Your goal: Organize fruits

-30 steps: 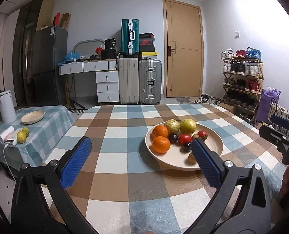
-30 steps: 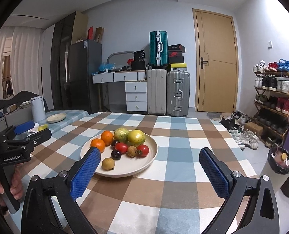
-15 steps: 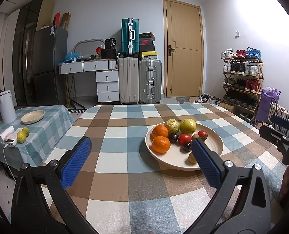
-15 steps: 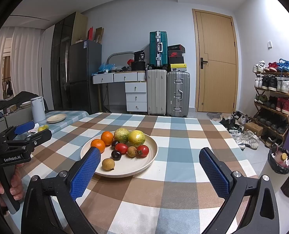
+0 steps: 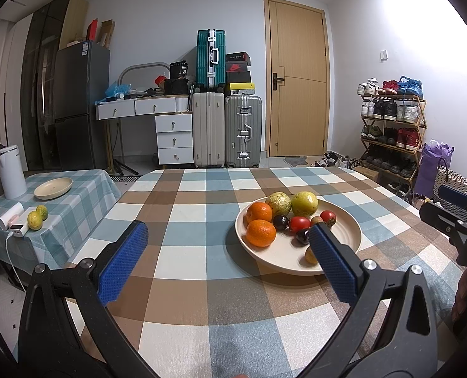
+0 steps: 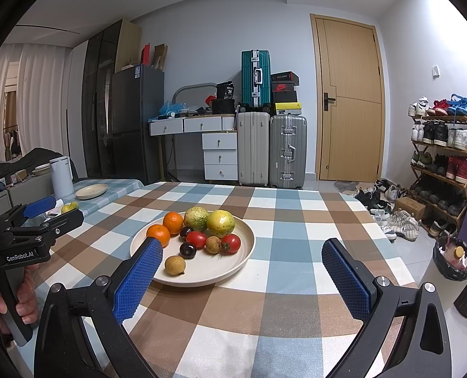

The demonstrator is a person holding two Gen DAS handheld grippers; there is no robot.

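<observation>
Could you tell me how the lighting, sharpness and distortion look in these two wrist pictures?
Left wrist view: glare washes out the upper right wall, the door frame bows from fisheye, and the fruit plate is sharp. Right wrist view: even light, a dark vignette at the corners, and the shoe rack curves.

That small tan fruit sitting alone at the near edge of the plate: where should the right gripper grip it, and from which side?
Grip the small tan fruit across its middle, coming down from above with the right gripper. It is round, so any width works. It lies apart from the other fruit, with bare plate around it for both open fingers.
</observation>
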